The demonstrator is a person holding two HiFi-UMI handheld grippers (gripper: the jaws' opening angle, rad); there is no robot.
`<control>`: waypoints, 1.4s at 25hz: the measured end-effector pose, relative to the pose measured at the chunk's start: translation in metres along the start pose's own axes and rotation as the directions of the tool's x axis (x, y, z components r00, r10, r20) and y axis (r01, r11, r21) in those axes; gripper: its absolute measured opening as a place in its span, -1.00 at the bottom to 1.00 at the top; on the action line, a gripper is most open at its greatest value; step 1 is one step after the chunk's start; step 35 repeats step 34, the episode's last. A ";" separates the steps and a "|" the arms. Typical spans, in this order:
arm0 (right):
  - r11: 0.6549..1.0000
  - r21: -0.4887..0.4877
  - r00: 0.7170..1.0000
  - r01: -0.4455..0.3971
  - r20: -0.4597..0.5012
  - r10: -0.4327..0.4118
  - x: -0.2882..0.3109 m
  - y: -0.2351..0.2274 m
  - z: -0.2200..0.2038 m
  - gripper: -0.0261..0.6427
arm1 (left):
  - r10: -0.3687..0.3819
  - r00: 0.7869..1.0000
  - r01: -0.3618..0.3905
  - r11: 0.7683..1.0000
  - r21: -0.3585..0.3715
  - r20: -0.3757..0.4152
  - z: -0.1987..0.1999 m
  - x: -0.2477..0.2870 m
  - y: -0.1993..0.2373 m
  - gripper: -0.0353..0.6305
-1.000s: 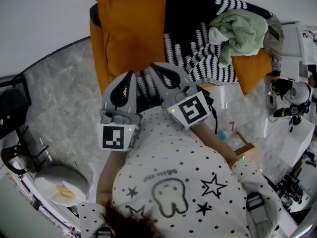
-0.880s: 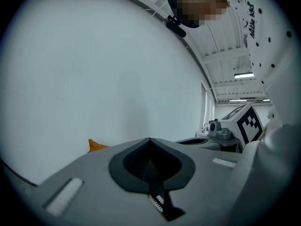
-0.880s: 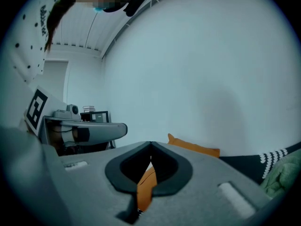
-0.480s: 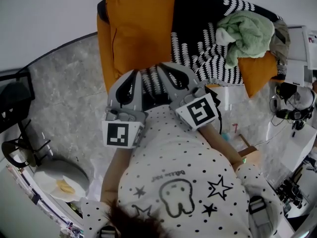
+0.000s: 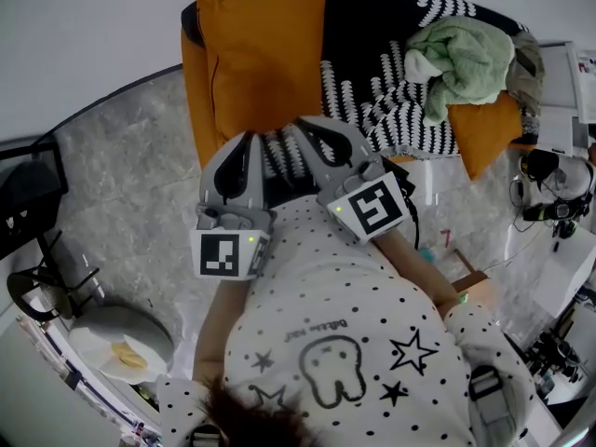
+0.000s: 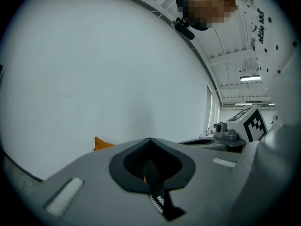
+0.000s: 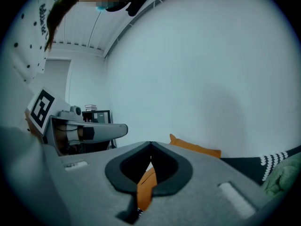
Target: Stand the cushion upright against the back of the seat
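An orange cushion (image 5: 261, 54) stands upright against the back of the sofa (image 5: 372, 35) at its left end. The sofa has a black cover with white zigzags. Its top corner (image 6: 101, 143) shows in the left gripper view, and its top edge (image 7: 195, 148) in the right gripper view. Both grippers hang in front of the person's chest, short of the seat's front edge and apart from the cushion. My left gripper (image 5: 246, 138) is shut with nothing in it. My right gripper (image 5: 302, 124) beside it is shut too, with only the distant cushion showing through the gap behind its tips.
A crumpled green cloth (image 5: 461, 59) lies on the sofa's right end above a second orange cushion (image 5: 484, 128). A desk with cables and devices (image 5: 549, 194) stands at the right. A grey stool (image 5: 121, 338) sits on the marble floor (image 5: 121, 194) at lower left.
The head view has shifted a little. The grippers and the cushion keep their places.
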State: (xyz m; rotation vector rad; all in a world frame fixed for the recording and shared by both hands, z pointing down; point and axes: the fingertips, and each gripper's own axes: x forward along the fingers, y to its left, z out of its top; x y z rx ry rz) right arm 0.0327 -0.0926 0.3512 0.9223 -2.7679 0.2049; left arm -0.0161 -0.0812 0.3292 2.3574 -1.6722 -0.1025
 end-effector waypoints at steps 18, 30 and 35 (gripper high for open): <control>0.999 -0.030 1.000 -0.020 -0.015 0.019 0.001 0.005 -0.001 -0.93 | -0.003 1.000 0.004 1.000 -0.006 0.005 0.001 -0.001 -0.001 -0.89; 0.999 -0.032 1.000 -0.020 -0.024 0.020 0.001 0.005 -0.003 -0.93 | 0.000 1.000 0.000 1.000 0.002 0.014 0.003 -0.003 -0.001 -0.89; 0.999 -0.032 0.999 -0.024 -0.030 0.023 0.002 0.006 -0.004 -0.93 | 0.003 1.000 -0.003 1.000 -0.001 0.020 0.003 -0.003 0.000 -0.89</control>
